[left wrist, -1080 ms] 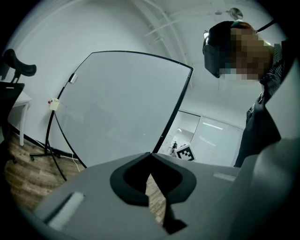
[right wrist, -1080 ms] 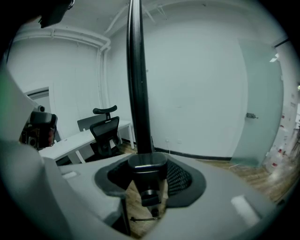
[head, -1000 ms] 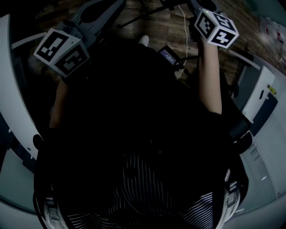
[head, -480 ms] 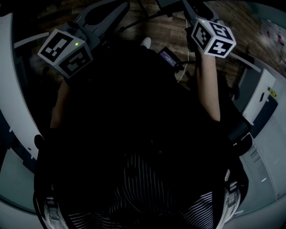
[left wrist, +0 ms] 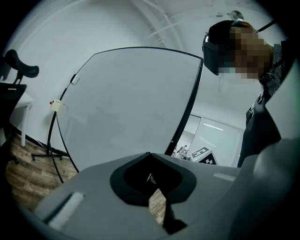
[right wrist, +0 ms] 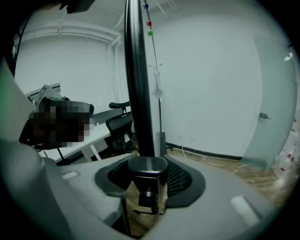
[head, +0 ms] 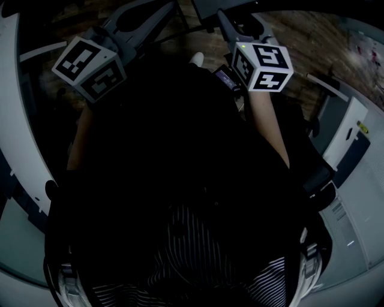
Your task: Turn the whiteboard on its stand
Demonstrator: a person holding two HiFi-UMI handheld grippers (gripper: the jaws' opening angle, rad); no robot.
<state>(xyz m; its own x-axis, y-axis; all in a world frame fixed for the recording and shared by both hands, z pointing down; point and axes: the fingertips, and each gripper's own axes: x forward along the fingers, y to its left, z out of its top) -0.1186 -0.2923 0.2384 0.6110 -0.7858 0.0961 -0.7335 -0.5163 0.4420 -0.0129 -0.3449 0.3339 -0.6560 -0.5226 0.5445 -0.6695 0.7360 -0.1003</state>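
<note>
The whiteboard [left wrist: 131, 103] fills the left gripper view as a pale panel in a thin black frame, standing on a black stand [left wrist: 54, 140]. The right gripper view meets it edge-on: its black frame edge [right wrist: 138, 84] rises straight up from between the jaws. My right gripper [right wrist: 147, 173] is shut on that edge, just above a black knob [right wrist: 147, 199]. In the head view the right gripper [head: 225, 21] reaches up past its marker cube [head: 262, 65]. My left gripper [left wrist: 150, 153] is off the board, jaws together with nothing between them; in the head view the left gripper [head: 159, 9] is at top left.
A black office chair [right wrist: 119, 124] and a white desk [right wrist: 93, 138] stand left of the board's edge. Another dark chair part [left wrist: 18, 70] is at far left. Wood floor [left wrist: 28, 168] lies below, white walls behind. My dark torso [head: 180, 180] fills the head view.
The right gripper's cube has moved left and a little down in the head view and has turned. The left gripper has hardly moved.
</note>
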